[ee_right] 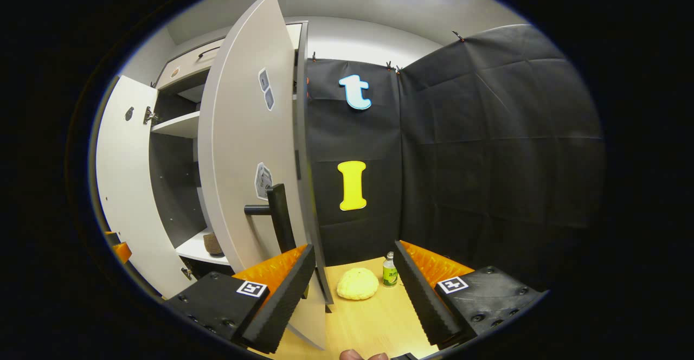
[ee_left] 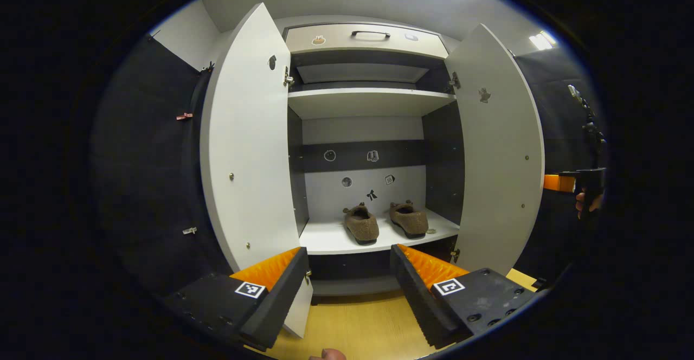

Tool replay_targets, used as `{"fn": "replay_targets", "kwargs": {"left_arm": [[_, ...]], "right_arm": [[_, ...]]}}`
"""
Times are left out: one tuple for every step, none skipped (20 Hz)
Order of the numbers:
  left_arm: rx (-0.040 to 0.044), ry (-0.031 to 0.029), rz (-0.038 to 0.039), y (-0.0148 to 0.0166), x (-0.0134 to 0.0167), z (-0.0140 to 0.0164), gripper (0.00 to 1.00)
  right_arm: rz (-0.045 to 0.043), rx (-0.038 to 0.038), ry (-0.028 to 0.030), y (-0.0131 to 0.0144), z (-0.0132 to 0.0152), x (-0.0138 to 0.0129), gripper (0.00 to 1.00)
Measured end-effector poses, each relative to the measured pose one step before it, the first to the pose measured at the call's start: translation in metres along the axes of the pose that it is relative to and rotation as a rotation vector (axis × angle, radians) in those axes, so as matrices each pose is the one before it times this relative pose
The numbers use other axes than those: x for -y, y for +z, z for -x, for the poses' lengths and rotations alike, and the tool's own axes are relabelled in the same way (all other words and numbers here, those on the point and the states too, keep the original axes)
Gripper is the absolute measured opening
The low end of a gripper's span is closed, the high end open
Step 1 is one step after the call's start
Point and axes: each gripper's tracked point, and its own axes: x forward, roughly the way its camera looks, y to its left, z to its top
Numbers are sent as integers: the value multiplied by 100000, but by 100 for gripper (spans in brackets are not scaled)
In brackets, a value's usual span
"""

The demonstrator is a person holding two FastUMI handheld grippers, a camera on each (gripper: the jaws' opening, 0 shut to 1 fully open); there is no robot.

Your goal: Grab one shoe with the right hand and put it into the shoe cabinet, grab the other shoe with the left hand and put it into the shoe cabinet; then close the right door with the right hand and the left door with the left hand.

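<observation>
Nearest me, left gripper gapes wide, holding nothing, over the wooden floor facing the shoe cabinet. Both shoes sit side by side on its bottom shelf, doors open. My right gripper is spread too, empty, just beside the right door edge, near its handle.
</observation>
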Motion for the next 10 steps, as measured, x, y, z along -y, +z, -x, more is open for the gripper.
{"fn": "replay_targets", "kwargs": {"left_arm": [[-103, -181, -418, -97, -375, 287, 97], [66, -92, -319, -30, -376, 309, 97], [-2, -302, -377, -48, -338, 315, 99], [65, 85, -594, -25, -401, 271, 96], [333, 227, -488, 50, -475, 234, 96], [251, -19, -41, 34, -440, 272, 96], [-106, -321, 446, -168, -287, 260, 96], [-389, 39, 514, -161, -417, 214, 97], [-431, 303, 384, -206, -516, 150, 97], [-391, 354, 350, -162, -545, 125, 97]], "right_arm": [[-252, 59, 828, -149, 194, -881, 98], [-169, 3, 1181, -131, 185, -1128, 98], [79, -27, 1433, -137, 104, -1178, 98], [93, -107, 1384, -177, 63, -1142, 98], [163, -78, 1138, -167, -73, -1078, 98], [195, 117, 1217, -95, -173, -1145, 100], [-256, -63, 1279, -152, -247, -1063, 98], [-682, -622, 1575, -265, -194, -1208, 98], [-1039, -1449, 1763, -402, -267, -1214, 98], [-1217, -1672, 1992, -487, -236, -1242, 98]]}}
